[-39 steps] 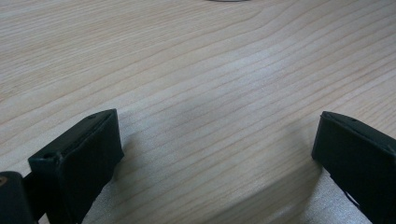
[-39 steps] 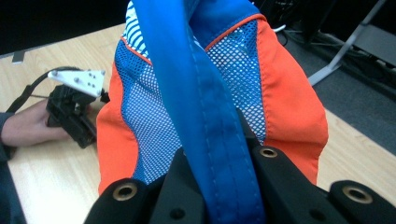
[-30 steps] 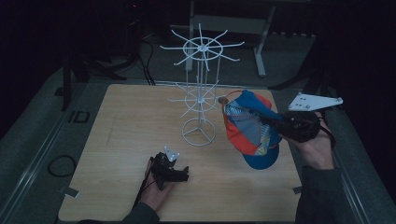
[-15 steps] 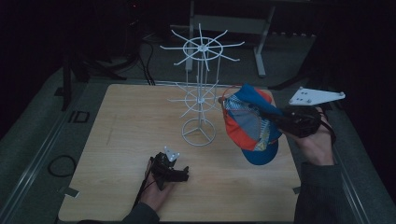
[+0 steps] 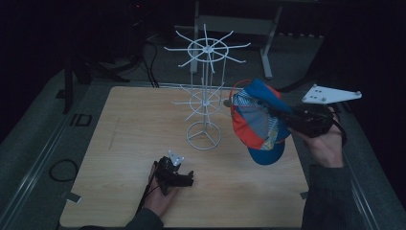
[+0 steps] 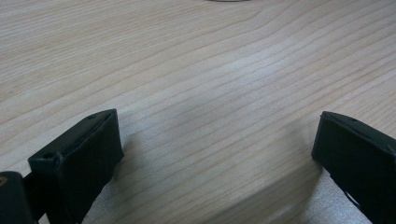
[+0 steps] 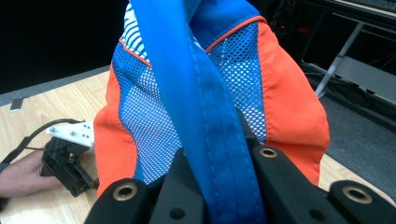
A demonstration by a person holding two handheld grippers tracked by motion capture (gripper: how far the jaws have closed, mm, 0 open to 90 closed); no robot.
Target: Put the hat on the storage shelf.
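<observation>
Right tool (image 5: 287, 120) is clamped on the cap (image 5: 258, 120): in the right gripper view the blue strap (image 7: 205, 116) of the cap runs straight down between the two black jaws, pinched tight. Cap is blue and orange with white-and-blue mesh panels, held up in the air over the right side of the desk (image 5: 124, 139), tilted on its side, blue brim (image 5: 266, 154) hanging lowest. Its crown sits just beside the lower ring of arms on the white wire rack (image 5: 205, 103); can't tell from above whether it touches an arm tip. Grey three-cornered plate on top of the right tool sticks out to the right, hand underneath it.

Rack stands upright near the desk's middle on a round wire base, two tiers of spokes, the upper tier higher and wider.

Left tool (image 5: 178, 176) rests low at the near edge of the desk, well apart from cap and rack. Jaws stand wide: the left gripper view has both black jaws far apart with bare wood grain between them, nothing gripped.
</observation>
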